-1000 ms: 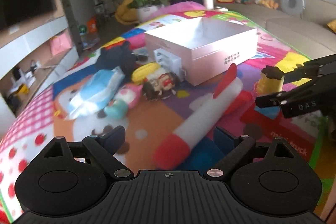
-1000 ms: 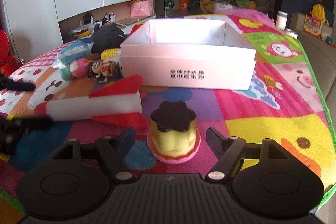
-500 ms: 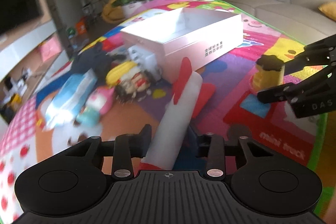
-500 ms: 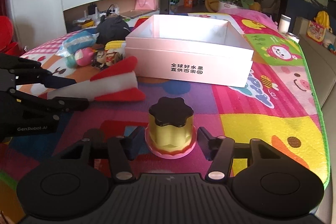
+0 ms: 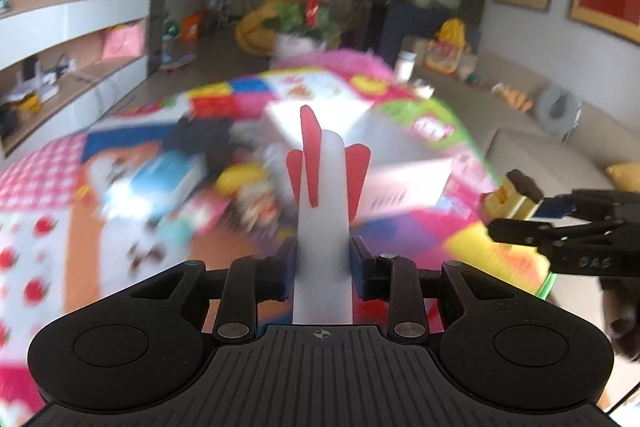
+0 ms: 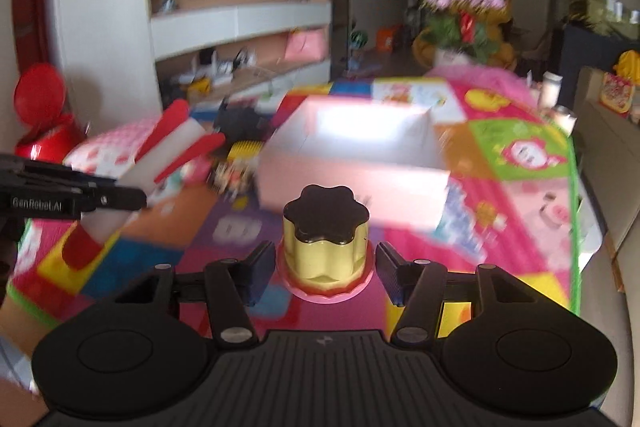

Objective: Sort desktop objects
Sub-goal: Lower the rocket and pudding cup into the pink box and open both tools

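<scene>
Box mouth: the pink box point(image 6: 352, 163) stands open-topped, its inside bare as far as the blur shows
Left of box: toy clutter point(image 5: 224, 183) crowds the mat point(image 6: 520, 227) against that wall
Front of box: bare mat ahead of both grippers
Right edge: mat ends near the sofa point(image 5: 560, 131)
</scene>
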{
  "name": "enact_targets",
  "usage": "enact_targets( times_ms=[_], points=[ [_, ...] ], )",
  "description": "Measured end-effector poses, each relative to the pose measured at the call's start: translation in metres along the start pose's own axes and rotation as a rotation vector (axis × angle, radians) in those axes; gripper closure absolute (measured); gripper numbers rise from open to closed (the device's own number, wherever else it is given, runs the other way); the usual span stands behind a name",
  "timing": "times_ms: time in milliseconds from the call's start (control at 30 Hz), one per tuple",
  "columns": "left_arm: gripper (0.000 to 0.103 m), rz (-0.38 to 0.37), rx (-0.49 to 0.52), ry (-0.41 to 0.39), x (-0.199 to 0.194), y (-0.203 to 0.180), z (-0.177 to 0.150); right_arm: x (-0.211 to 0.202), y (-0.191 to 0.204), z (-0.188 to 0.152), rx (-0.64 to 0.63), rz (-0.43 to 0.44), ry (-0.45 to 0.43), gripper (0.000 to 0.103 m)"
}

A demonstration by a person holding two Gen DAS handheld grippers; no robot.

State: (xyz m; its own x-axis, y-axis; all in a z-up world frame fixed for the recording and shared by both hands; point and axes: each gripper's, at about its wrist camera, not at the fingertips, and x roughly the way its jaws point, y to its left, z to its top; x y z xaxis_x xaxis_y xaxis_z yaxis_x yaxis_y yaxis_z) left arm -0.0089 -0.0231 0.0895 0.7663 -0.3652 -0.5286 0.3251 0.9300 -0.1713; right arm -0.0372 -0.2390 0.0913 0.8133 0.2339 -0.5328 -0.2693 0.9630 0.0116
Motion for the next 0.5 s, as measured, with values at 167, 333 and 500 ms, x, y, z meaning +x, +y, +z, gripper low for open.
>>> enact_targets(
  times_ms=[167, 333, 500],
  points=[
    [0.071, -0.093, -0.046, -0.095, 0.046, -0.009, 0.084, 0.016, -0.017, 0.051, -0.009, -0.066, -0.153, 0.048],
    [0.027, -0.091, -0.087, -0.082, 0.117, 0.000, 0.138, 0.076, -0.033, 0.097, -0.044, -0.127, -0.200, 0.032],
    [0.010, -0.031, -0.067, -0.037, 0.118, 0.024, 0.105, 0.113, -0.062, 0.094, 0.049, -0.177, -0.137, 0.031]
  ],
)
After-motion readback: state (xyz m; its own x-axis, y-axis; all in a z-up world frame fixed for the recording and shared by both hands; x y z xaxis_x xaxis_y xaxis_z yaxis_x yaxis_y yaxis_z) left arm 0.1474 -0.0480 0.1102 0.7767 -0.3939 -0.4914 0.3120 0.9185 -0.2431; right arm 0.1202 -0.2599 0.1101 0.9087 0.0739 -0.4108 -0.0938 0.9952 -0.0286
